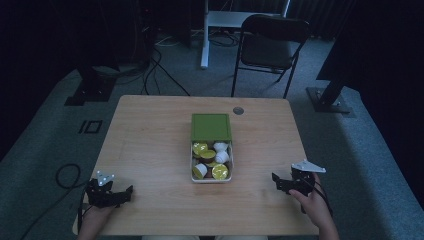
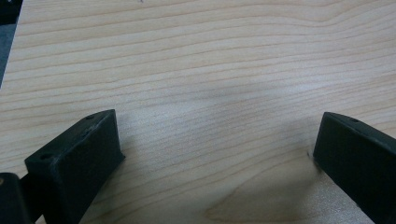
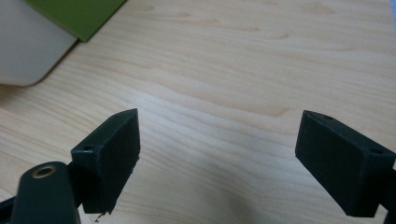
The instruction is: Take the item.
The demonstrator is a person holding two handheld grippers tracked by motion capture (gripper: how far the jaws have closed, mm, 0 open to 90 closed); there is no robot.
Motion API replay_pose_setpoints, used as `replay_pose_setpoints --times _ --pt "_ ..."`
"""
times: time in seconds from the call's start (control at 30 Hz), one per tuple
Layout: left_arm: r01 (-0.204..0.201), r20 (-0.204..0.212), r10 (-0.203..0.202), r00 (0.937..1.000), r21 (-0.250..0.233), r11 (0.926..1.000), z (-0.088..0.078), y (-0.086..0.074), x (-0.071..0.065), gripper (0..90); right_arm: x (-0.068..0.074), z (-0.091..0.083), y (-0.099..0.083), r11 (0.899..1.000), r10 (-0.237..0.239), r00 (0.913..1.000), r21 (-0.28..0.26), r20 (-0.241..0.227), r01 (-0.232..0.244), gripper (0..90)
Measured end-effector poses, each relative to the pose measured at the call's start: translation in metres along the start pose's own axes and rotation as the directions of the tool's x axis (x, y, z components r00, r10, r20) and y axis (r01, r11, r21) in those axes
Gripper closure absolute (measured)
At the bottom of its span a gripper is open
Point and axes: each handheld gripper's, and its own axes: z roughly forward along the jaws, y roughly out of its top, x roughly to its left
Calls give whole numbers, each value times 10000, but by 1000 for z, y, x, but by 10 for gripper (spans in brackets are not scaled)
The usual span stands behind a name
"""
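Near the table's [image 1: 150,140] front corners, both grippers rest wide apart, jaws spread.

The left hand-held gripper [image 1: 131,190] rests low at the near left, jaws spread wide; the right hand-held gripper [image 1: 274,179] at the near right gapes too, nothing between.
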Motion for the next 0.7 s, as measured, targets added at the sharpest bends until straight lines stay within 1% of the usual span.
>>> replay_pose_setpoints --times 0.23,0.4,0.5,0.7 --pt "-1 1 1 10000 0 10000 0 0 0 9 4 -7 12 9996 -61 9999 -264 -112 58 138" --pt "14 2 -14 10000 -12 10000 0 0 0 9 7 -12 22 9986 -201 9998 -481 -86 196 138" --pt "15 2 -15 10000 -13 10000 0 0 0 9 10 -15 29 9977 -365 9993 -564 38 367 138" --pt "13 3 -13 10000 2 10000 0 0 0 9 19 -22 46 9940 -545 9979 -973 -338 509 138"
